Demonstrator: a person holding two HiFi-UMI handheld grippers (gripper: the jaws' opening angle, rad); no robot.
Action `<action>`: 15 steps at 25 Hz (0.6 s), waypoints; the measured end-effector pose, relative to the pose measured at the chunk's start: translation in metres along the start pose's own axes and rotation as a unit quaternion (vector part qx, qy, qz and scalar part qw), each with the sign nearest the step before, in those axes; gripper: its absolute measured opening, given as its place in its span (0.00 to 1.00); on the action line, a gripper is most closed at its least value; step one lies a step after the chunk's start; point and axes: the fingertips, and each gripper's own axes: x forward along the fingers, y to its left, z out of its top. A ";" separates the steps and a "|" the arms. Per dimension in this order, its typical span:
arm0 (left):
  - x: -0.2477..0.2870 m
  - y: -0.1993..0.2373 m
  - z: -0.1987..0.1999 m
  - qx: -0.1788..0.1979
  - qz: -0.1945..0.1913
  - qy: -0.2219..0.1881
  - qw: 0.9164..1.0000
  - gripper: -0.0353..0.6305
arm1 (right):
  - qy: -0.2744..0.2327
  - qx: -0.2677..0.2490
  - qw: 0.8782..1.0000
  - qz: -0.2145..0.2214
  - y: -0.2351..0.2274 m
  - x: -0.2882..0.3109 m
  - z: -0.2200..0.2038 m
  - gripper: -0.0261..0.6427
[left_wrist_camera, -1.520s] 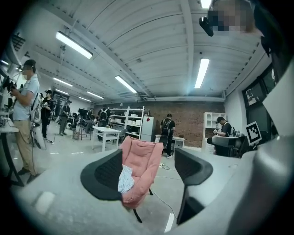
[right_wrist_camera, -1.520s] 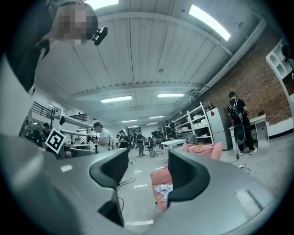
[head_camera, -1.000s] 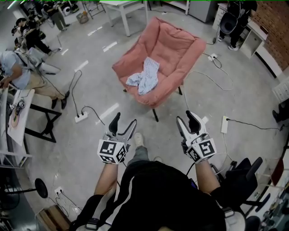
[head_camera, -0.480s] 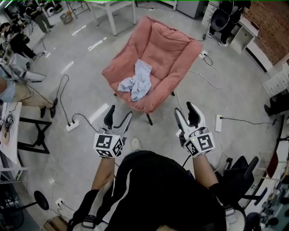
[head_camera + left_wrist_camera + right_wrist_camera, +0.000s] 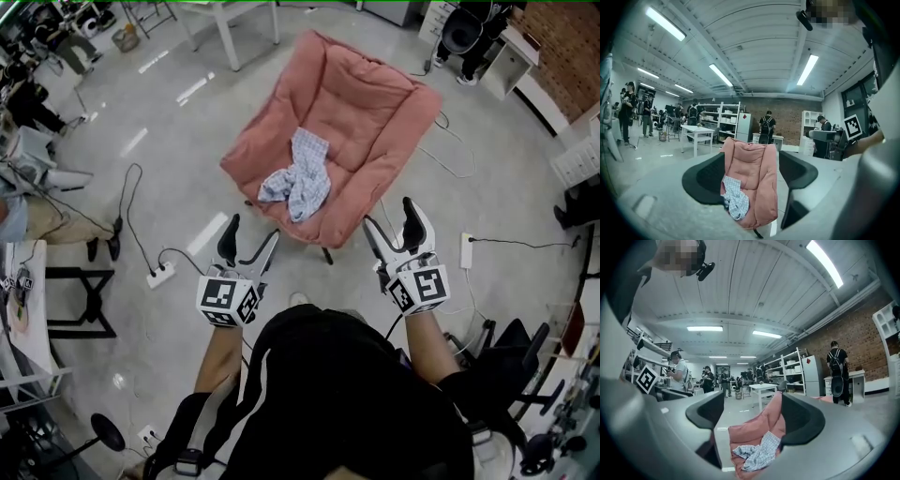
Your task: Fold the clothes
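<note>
A crumpled blue-and-white checked garment [image 5: 297, 176] lies on the seat of a pink cushioned chair [image 5: 366, 103] ahead of me. My left gripper [image 5: 250, 234] and right gripper [image 5: 392, 217] are held out side by side just short of the chair's front edge, apart from the cloth. Both have just been opening their jaws, and nothing is between them. The left gripper view frames the garment [image 5: 736, 201] and chair [image 5: 754, 164] between its open jaws. In the right gripper view the garment [image 5: 757, 455] sits low on the chair [image 5: 750, 430].
A white power strip [image 5: 161, 275] with cables lies on the floor at the left, another power strip [image 5: 466, 251] at the right. A white table [image 5: 234, 11] stands behind the chair. People stand at the far left and back right. A black office chair [image 5: 511, 342] is at my right.
Both grippers have come closer to the chair's front edge, which now sits just ahead of their fingertips. The right jaws stand wider than before.
</note>
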 end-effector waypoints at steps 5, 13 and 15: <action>0.017 0.025 -0.006 -0.011 -0.003 0.007 1.000 0.61 | 0.021 -0.003 1.000 0.003 0.002 0.026 -0.013 0.58; 0.058 0.037 -0.020 -0.021 0.010 0.025 0.999 0.61 | 0.047 -0.022 0.997 0.056 -0.016 0.070 -0.029 0.58; 0.072 0.039 -0.024 -0.025 0.026 0.027 0.999 0.61 | 0.057 -0.023 0.995 0.076 -0.029 0.087 -0.038 0.56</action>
